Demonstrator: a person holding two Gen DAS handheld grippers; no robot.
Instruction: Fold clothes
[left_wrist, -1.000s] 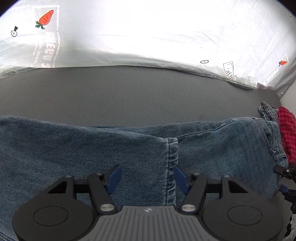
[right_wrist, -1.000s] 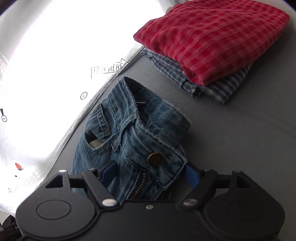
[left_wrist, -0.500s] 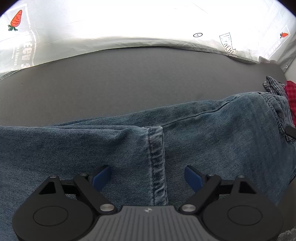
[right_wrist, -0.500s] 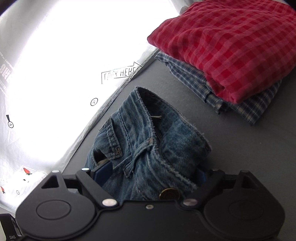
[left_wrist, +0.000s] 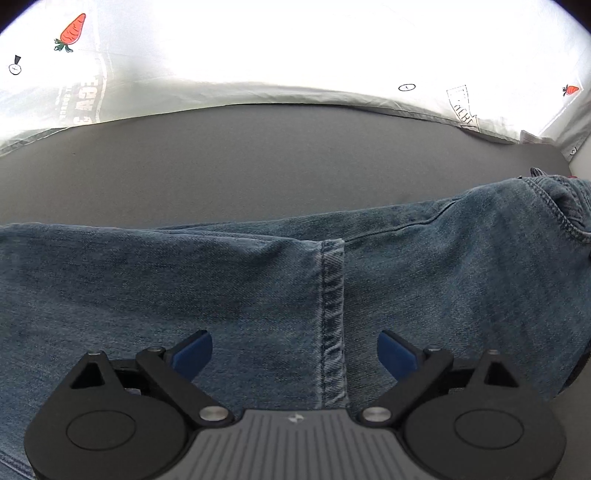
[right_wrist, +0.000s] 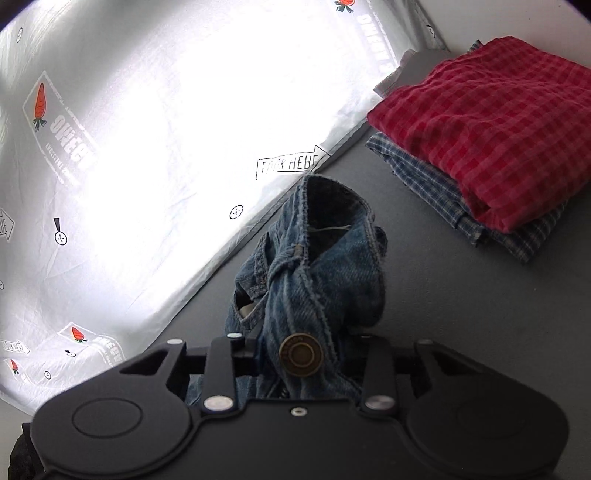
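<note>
While the left tool (left_wrist: 294, 352) tilts steeply down over the jeans (left_wrist: 258, 288) spread on the grey surface (left_wrist: 258, 162), its jaws opening and clear of the denim, the right tool (right_wrist: 303, 363) angles shallower, jaws closing, clenched on the bunched waistband (right_wrist: 317, 280).

A home-like bed: grey mattress (right_wrist: 461, 332), carrot-print sheet (right_wrist: 184, 129) behind, folded shirts (right_wrist: 498, 147) stacked

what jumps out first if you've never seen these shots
The blue jeans sprawl across the grey table, waistband bunched in the closing right gripper, brass button gleaming. The red checked shirt sits folded on a blue plaid one, far right.
</note>
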